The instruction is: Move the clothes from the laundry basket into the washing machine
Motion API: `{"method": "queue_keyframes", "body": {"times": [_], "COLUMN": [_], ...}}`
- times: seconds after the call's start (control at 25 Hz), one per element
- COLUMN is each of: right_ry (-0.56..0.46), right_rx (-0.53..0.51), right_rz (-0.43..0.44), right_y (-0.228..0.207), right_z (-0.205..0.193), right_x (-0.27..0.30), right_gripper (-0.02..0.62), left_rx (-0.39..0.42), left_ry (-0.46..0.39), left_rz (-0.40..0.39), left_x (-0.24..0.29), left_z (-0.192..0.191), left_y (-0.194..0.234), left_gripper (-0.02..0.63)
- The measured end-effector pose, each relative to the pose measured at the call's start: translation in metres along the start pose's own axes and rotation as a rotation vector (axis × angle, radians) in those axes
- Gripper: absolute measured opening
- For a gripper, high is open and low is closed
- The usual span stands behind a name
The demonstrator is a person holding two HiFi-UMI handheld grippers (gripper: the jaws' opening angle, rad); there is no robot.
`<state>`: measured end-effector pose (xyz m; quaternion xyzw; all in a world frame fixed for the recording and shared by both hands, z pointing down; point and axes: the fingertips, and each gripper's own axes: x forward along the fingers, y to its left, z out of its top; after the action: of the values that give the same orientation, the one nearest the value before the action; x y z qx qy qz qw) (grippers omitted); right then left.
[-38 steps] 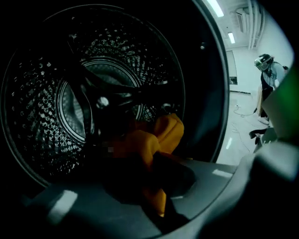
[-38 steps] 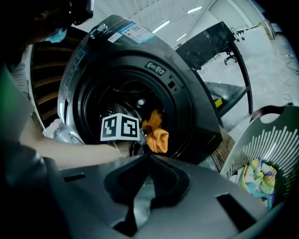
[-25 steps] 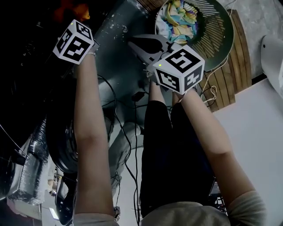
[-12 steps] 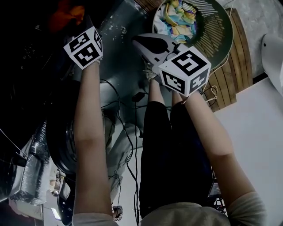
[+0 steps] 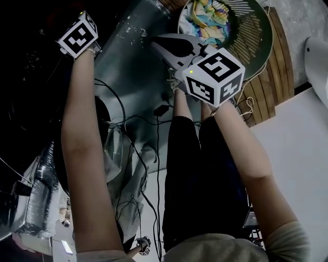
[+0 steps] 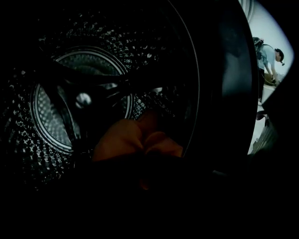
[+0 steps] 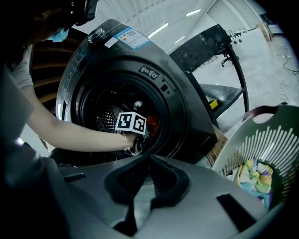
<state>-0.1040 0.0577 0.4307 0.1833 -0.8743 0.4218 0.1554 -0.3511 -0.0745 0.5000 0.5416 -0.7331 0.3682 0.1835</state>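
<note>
Head view: my right gripper (image 5: 157, 45), clenched on nothing, is at 12 o'clock. The basket (image 5: 259, 38) of bright clothes (image 5: 207, 15) is at 1, and my left gripper (image 5: 78, 36) is at 10.

Left gripper view: my jaws have just been closing. It is too dark to tell whether they pinch the orange cloth (image 6: 126, 137) in the drum (image 6: 51, 140).

Right gripper view: the stickers (image 7: 128, 36) on the washer (image 7: 187, 107) are unreadable.

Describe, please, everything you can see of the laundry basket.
The basket is round, of grey-green plastic, with a slatted wall and a smooth rim. It stands upright on wooden boards, beside the washer. Colourful clothes, yellow, blue and patterned, lie bunched inside against one side; the rest of its inside looks bare.
</note>
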Motion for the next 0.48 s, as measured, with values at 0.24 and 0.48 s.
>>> {"method": "queue_keyframes", "body": {"times": [0.24, 0.48], "right_ry": [0.005, -0.001], "right_rx": [0.024, 0.054], "right_rz": [-0.052, -0.123], "right_y": [-0.014, -0.029], "right_z": [-0.003, 0.008], "right_x": [-0.01, -0.041], "right_gripper": [0.02, 0.02], "left_rx": [-0.14, -0.262], "left_ry": [-0.081, -0.126], "left_rz": [-0.013, -0.15], "left_x": [-0.032, -0.105], "left_z": [0.006, -0.006], "left_y": [-0.009, -0.069], "left_gripper": [0.127, 0.127]}}
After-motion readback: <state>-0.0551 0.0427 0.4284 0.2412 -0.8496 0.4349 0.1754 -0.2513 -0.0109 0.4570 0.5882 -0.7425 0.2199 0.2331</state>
